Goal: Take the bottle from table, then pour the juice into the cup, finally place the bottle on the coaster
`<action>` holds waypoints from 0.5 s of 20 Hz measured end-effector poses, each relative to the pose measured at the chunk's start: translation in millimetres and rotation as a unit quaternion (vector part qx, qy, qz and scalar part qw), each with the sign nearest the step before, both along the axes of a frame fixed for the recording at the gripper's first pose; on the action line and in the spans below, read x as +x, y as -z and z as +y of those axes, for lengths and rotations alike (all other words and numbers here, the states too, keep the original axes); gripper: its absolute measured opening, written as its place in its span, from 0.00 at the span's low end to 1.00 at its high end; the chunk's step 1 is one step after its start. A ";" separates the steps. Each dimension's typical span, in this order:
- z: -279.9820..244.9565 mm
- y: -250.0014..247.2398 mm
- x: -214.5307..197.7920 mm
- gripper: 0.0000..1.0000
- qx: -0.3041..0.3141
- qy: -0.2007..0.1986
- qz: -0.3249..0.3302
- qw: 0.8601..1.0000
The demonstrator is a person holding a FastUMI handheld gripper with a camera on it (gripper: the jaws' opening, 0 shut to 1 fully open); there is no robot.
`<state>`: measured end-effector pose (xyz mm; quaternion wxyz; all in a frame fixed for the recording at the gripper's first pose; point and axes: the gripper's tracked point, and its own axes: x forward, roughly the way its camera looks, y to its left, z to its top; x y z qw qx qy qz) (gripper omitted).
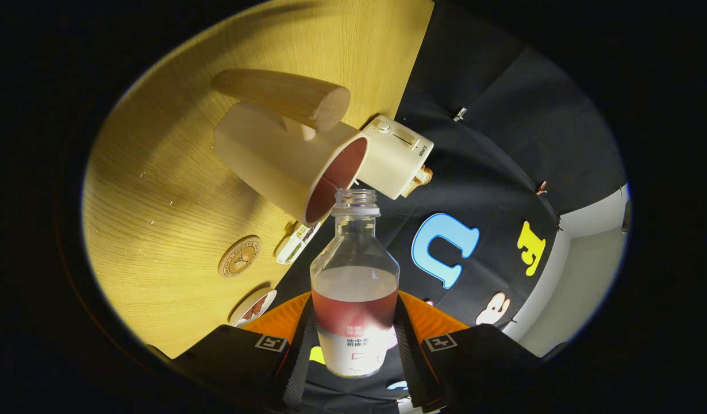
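Two fingers clamp the bottle (354,287) by its lower body, one on each side.
Its long axis runs straight ahead from the gripper (354,345), open neck (no cap) pointing at the cup's (290,158) rim; reddish juice fills the lower half; the round coaster (239,256) lies on the wooden table (158,190) nearby.

Bottle (354,287) uncapped, neck at rim of cup (293,161).

Clear plastic bottle, partly filled with reddish juice, white label on its lower body, held between the fingers; open mouth meets the cup's rim. Cream cup with wooden handle, reddish inside, stands on the wooden worktop. Round wooden coaster (239,256) lies flat on the worktop beside the cup, apart from both.
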<state>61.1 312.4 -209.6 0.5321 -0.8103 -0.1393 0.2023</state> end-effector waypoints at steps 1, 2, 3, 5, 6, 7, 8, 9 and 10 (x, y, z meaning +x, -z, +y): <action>1.5 -1.9 -0.2 0.71 -0.002 -0.002 -0.002 1.000; 2.2 -3.0 -0.1 0.71 -0.005 -0.005 -0.005 1.000; 2.5 -3.5 0.0 0.71 -0.008 -0.008 -0.007 1.000; 3.2 -4.3 -0.4 0.71 -0.013 -0.013 -0.009 1.000; 3.9 -5.0 -1.0 0.71 -0.015 -0.016 -0.010 1.000; 4.3 -5.4 -0.8 0.71 -0.018 -0.018 -0.012 1.000; 4.6 -5.7 -1.6 0.71 -0.021 -0.022 -0.014 0.999; 4.6 -5.9 -2.1 0.71 -0.023 -0.025 -0.015 0.999; 3.6 -5.7 -2.6 0.71 -0.025 -0.026 -0.016 0.999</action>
